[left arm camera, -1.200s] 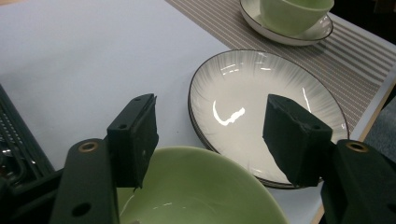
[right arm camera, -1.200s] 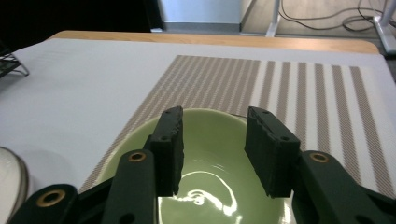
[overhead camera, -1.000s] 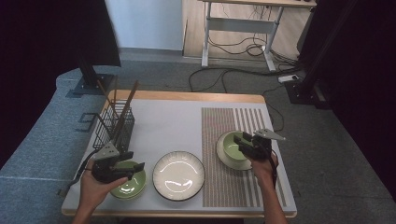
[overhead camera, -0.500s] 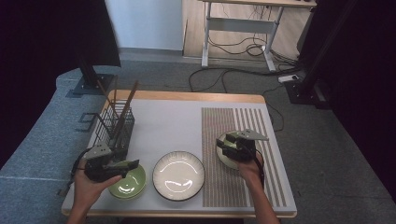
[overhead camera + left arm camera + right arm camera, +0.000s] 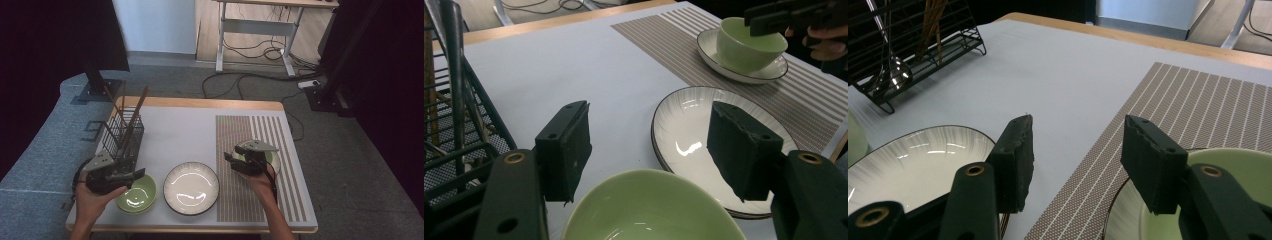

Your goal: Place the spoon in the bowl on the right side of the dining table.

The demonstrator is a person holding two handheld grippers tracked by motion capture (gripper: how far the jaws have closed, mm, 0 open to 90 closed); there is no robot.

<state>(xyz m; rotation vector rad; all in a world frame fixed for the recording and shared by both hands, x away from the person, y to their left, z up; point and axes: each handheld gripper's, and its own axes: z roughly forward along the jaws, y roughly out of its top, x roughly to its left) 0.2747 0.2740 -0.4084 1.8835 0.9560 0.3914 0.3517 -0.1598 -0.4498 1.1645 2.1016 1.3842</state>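
Note:
My left gripper (image 5: 136, 174) is open and hangs just over the rim of a green bowl (image 5: 136, 195) at the table's front left; in the left gripper view its jaws (image 5: 649, 145) stand apart above that bowl (image 5: 654, 212). Beside the bowl lies a white ribbed plate (image 5: 191, 188). A second green bowl (image 5: 270, 160) sits in a white saucer (image 5: 744, 75) on the striped placemat (image 5: 250, 135). My right gripper (image 5: 230, 161) is at this bowl's left edge and points left. Its jaws (image 5: 1075, 150) have just been opening, and nothing is between them.
A black wire rack (image 5: 122, 136) holding chopsticks and a ladle stands at the left, close behind my left gripper. The right gripper view shows the rack (image 5: 908, 40) far left and the white plate (image 5: 913, 165) below the left jaw. The table's wooden front edge (image 5: 200, 231) is close.
My right gripper has moved left, from over the bowl on the saucer to its left edge. The left gripper has shifted only slightly.

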